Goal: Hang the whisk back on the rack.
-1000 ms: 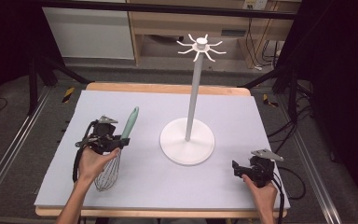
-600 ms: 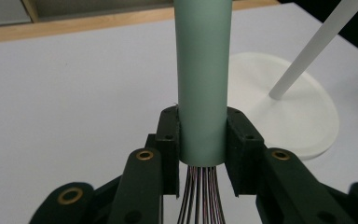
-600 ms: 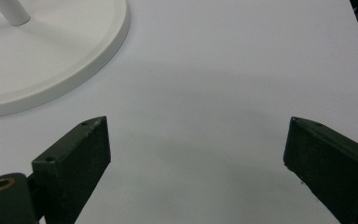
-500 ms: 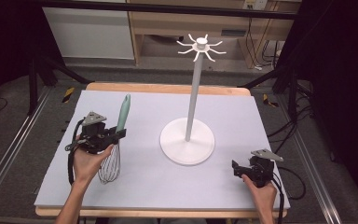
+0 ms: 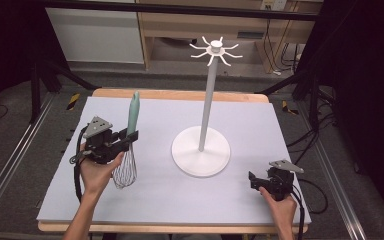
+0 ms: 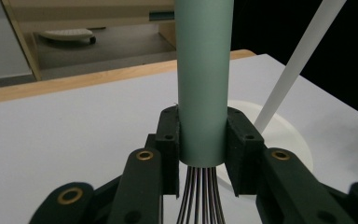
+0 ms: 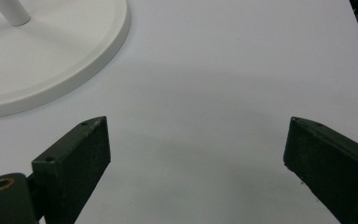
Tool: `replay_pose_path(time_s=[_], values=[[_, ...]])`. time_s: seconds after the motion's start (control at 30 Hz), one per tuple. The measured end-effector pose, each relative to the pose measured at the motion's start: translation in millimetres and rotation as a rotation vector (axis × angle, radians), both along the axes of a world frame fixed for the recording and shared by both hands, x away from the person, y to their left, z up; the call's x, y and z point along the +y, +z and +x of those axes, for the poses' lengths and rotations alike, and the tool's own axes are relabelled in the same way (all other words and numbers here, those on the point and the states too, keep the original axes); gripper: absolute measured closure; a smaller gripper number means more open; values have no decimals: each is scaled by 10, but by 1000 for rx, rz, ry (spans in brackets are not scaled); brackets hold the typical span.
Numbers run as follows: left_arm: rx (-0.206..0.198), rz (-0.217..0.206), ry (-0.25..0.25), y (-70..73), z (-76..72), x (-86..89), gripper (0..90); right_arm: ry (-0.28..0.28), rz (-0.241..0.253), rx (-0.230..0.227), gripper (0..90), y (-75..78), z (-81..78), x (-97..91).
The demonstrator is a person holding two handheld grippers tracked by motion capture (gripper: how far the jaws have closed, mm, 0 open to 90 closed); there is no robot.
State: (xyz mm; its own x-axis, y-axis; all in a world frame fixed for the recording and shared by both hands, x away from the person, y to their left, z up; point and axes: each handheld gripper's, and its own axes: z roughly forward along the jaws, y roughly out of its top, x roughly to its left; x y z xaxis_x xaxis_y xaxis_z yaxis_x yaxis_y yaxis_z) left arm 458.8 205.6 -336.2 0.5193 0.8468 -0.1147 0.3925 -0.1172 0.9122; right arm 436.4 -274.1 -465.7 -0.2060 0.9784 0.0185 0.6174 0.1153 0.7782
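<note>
my left gripper (image 5: 130,136) with jaws clamped on the mint-green handle of a wire whisk (image 5: 131,131), held upright at nine o'clock of the white hook stand (image 5: 200,156), my right gripper (image 5: 254,179) at four o'clock, jaws wide apart over the pale grey surface (image 5: 180,200)

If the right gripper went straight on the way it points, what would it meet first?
Probably the bare mat. The right gripper is open and tilted down at it; the stand base lies off to the side of that line.
</note>
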Motion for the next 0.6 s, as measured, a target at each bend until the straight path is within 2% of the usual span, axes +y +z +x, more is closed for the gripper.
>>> replay_pose_path(time_s=[0.23,0.6], values=[[-46,-28,-23,112,-43,-79,687,-2,-1,-4,77,0,0,6],[-108,-38,-59,293,-74,-240,686,-3,-5,-10,77,-3,3,8]])
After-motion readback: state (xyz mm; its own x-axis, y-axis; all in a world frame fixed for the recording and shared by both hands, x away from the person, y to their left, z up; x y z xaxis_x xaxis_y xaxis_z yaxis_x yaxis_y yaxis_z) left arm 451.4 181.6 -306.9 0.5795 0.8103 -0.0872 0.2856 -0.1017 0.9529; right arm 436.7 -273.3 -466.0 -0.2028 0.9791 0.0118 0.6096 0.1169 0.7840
